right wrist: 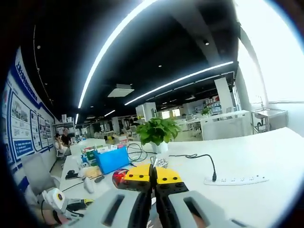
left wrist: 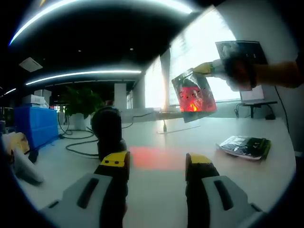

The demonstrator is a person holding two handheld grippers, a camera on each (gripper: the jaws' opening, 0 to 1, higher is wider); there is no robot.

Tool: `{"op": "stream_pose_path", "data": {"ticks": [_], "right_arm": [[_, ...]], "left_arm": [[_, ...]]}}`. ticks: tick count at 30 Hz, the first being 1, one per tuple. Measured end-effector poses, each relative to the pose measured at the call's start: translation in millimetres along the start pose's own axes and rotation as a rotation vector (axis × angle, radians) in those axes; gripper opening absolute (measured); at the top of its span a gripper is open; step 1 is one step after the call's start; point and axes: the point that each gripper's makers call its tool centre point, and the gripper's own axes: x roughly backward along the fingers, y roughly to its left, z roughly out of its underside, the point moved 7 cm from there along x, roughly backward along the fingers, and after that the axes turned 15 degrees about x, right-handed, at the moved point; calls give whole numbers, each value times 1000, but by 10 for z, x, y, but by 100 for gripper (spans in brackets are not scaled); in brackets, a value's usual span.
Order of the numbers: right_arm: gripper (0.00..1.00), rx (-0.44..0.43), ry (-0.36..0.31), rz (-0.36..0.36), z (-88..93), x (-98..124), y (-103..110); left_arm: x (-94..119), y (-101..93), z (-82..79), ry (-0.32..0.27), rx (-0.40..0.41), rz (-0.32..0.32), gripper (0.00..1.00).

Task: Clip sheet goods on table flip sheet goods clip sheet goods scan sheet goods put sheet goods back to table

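In the left gripper view my right gripper (left wrist: 214, 69) reaches in from the upper right, shut on the top edge of a red sheet packet (left wrist: 194, 95). The packet hangs above the white table (left wrist: 156, 190) and glows red in the beam of a black scanner (left wrist: 108, 130). The beam also leaves a red patch (left wrist: 152, 157) on the table. My left gripper (left wrist: 156, 164) is open and empty, low over the table beside the scanner. In the right gripper view the right gripper (right wrist: 152, 176) has its jaws pressed together, with the scanner's red light (right wrist: 119, 179) just left of them.
A second packet (left wrist: 244, 146) lies on the table at the right. A blue box (left wrist: 33, 126) (right wrist: 111, 159), a potted plant (right wrist: 156, 130) and cables (left wrist: 76, 142) stand at the far side. A white power strip (right wrist: 235, 180) lies on the table.
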Motion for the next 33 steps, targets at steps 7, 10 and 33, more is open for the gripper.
{"op": "stream_pose_path", "data": {"ticks": [7,10,33], "right_arm": [[0,9,-5,-15,37,82,-113],[0,29,2,-15,40,115,-152],[0,235,57,-146,357,113,-169]], "left_arm": [[-5,3,0,1,2,-1,40],[-5,7,-2,-1,6,-2,40],[-7,-15,8,7,-3,2,39]]}}
